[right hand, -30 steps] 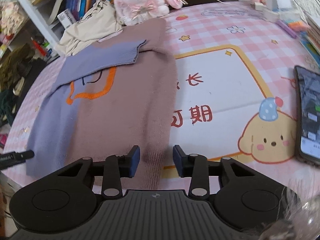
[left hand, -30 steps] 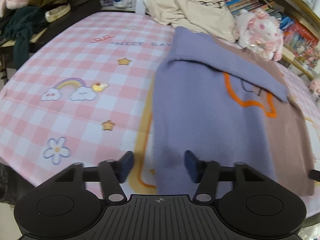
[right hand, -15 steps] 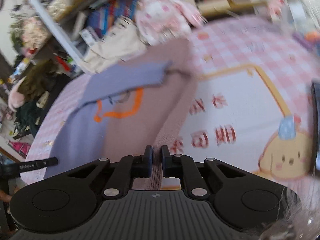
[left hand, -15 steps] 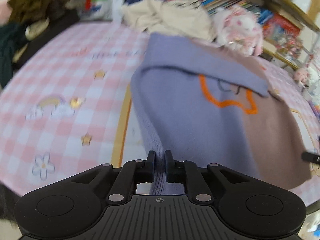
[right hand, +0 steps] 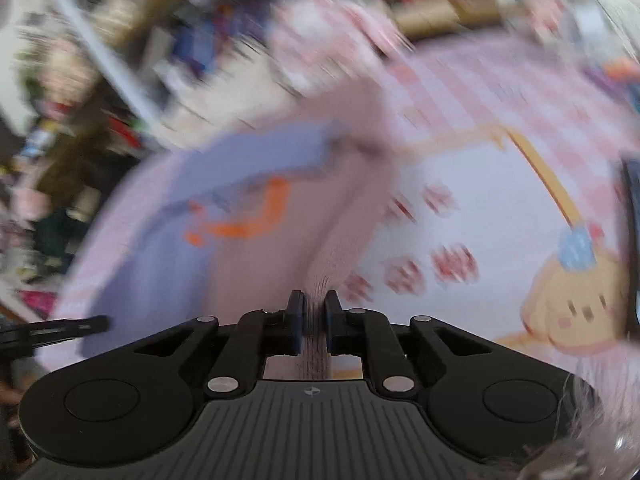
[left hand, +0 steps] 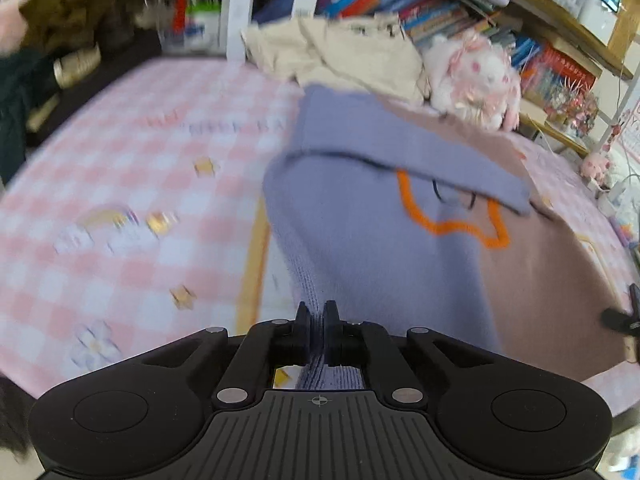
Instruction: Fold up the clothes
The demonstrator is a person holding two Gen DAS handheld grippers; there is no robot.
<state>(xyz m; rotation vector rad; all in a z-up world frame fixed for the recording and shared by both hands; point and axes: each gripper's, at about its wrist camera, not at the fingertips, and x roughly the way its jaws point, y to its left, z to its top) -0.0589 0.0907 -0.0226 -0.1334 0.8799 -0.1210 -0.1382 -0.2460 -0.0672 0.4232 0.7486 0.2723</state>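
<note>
A lilac and mauve sweater (left hand: 400,248) with an orange outline lies on the pink checked table cover, one lilac sleeve folded across its chest. My left gripper (left hand: 317,312) is shut on the sweater's lilac hem corner and holds it lifted. My right gripper (right hand: 313,308) is shut on the mauve hem corner of the sweater (right hand: 256,248), also lifted. The right wrist view is strongly blurred. The tip of the right gripper shows at the right edge of the left wrist view (left hand: 624,316).
A cream garment (left hand: 340,52) and a pink plush rabbit (left hand: 476,76) lie behind the sweater, with bookshelves (left hand: 440,4) beyond. Dark clothes (left hand: 48,48) are piled at the far left. A phone (right hand: 632,216) lies at the table's right edge.
Both grippers went from open at the hem to shut on its corners. They have lifted the hem and are moving it towards the collar, with the views blurring.
</note>
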